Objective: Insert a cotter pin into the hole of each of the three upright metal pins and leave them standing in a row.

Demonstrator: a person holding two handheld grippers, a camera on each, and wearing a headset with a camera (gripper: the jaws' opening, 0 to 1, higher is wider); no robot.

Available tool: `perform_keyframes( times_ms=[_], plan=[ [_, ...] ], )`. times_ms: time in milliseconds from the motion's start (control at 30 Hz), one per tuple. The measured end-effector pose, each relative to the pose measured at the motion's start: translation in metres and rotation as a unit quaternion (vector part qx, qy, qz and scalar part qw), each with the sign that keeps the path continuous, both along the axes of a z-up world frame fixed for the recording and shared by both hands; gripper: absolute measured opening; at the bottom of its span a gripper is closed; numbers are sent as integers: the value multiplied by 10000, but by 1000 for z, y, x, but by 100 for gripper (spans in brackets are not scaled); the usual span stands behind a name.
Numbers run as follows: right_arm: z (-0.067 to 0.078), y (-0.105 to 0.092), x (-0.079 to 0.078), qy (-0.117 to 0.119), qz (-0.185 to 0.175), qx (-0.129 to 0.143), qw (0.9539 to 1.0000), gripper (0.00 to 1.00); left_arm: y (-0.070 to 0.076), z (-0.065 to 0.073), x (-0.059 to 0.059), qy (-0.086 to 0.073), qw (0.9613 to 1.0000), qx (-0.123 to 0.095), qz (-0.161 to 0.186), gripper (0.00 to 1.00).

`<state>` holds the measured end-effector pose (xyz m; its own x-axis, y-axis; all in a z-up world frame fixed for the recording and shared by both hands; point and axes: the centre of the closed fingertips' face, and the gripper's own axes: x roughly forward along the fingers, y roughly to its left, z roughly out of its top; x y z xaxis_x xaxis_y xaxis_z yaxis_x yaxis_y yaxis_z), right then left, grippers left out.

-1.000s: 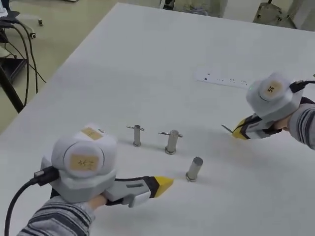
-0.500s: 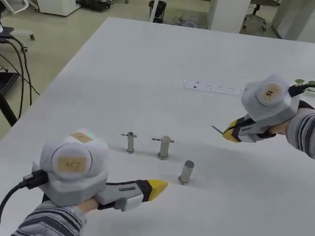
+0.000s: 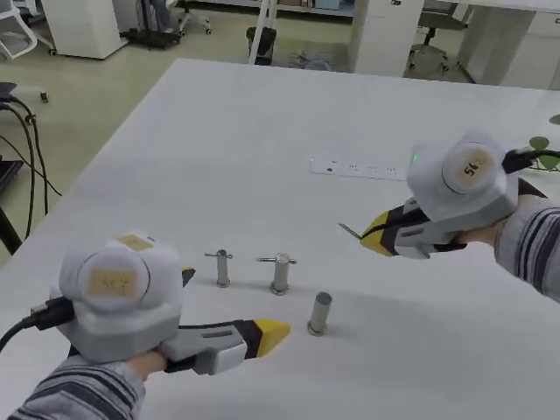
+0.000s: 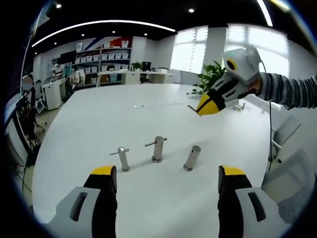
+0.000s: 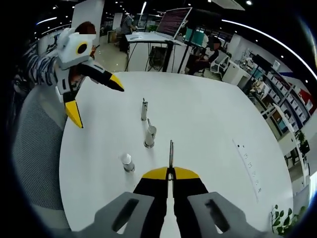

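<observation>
Right gripper (image 3: 367, 241) pinches one cotter pin (image 3: 348, 231) — three metal pins (image 3: 279, 278).

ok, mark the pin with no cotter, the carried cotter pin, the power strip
bare metal pin (image 3: 320, 313), head view, mid-shaft
cotter pin (image 5: 171, 153), right gripper view, exposed shaft
power strip (image 3: 359, 168), head view, top face

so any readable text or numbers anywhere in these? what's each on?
"15", my best guess, two small characters: right sticker, on top of the right gripper.
Blurred, unreadable: left sticker, on top of the left gripper.
Too small to read: marks on the power strip.
Too small to read: lines on the monitor.
</observation>
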<state>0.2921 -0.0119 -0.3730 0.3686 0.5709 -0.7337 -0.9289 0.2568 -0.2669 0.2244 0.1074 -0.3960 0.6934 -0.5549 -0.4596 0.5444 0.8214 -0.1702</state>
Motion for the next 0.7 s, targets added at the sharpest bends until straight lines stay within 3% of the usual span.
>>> perform_keyframes(
  times_ms=[133,467,700],
  plan=[
    [5,13,-15,-140,311,86,9994,0,-11,10,-1,80,9989,-455,-99,75],
    [-4,26,-43,-424,1008,-104,9940,0,-24,22,-6,99,9965,-787,-272,62],
    [-11,37,-69,-556,1498,-221,9869,0,-35,22,-13,193,9942,-979,-410,50]
  ],
)
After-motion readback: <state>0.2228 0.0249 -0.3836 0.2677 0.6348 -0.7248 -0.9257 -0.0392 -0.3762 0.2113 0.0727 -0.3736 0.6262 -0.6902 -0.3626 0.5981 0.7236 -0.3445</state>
